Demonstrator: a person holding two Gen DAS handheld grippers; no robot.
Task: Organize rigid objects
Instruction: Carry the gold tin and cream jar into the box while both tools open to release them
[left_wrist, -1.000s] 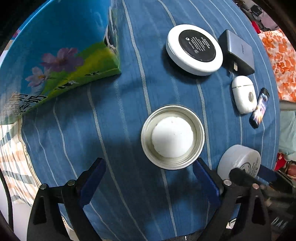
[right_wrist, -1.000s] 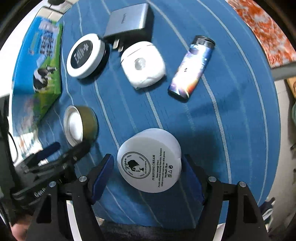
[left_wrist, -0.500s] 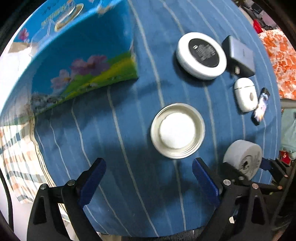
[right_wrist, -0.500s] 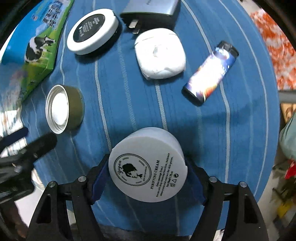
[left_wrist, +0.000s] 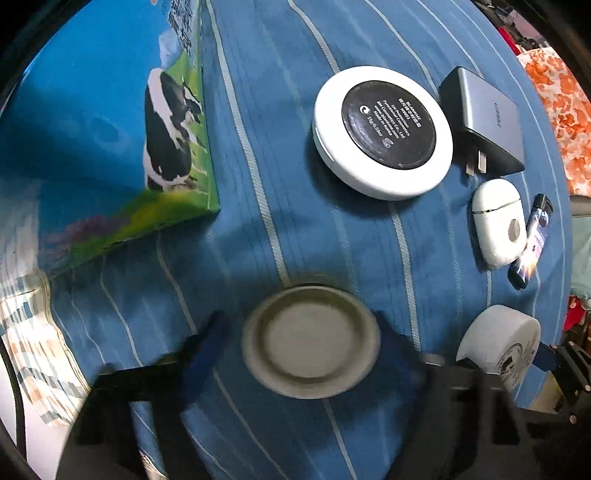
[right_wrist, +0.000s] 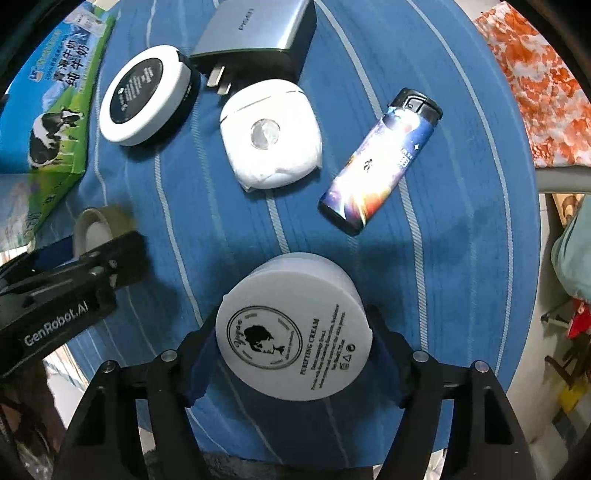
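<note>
My right gripper (right_wrist: 291, 354) is shut on a white cream jar (right_wrist: 293, 326), its fingers pressed to the jar's sides; the jar also shows in the left wrist view (left_wrist: 498, 343). My left gripper (left_wrist: 301, 343) has its jaws around a small metal tin (left_wrist: 310, 341) with a pale inside; the view is blurred and small gaps show at the sides. The tin shows partly in the right wrist view (right_wrist: 98, 225) behind the left gripper (right_wrist: 107, 258).
On the blue striped cloth (right_wrist: 461, 221) lie a white round disc with black top (right_wrist: 146, 94), a grey plug adapter (right_wrist: 255, 27), a white earbud case (right_wrist: 271, 134) and a lighter (right_wrist: 380, 160). A milk carton box (left_wrist: 103, 140) lies at left.
My left gripper has moved forward so its jaws now flank the tin and have narrowed. My right gripper has closed on the cream jar and stays on it.
</note>
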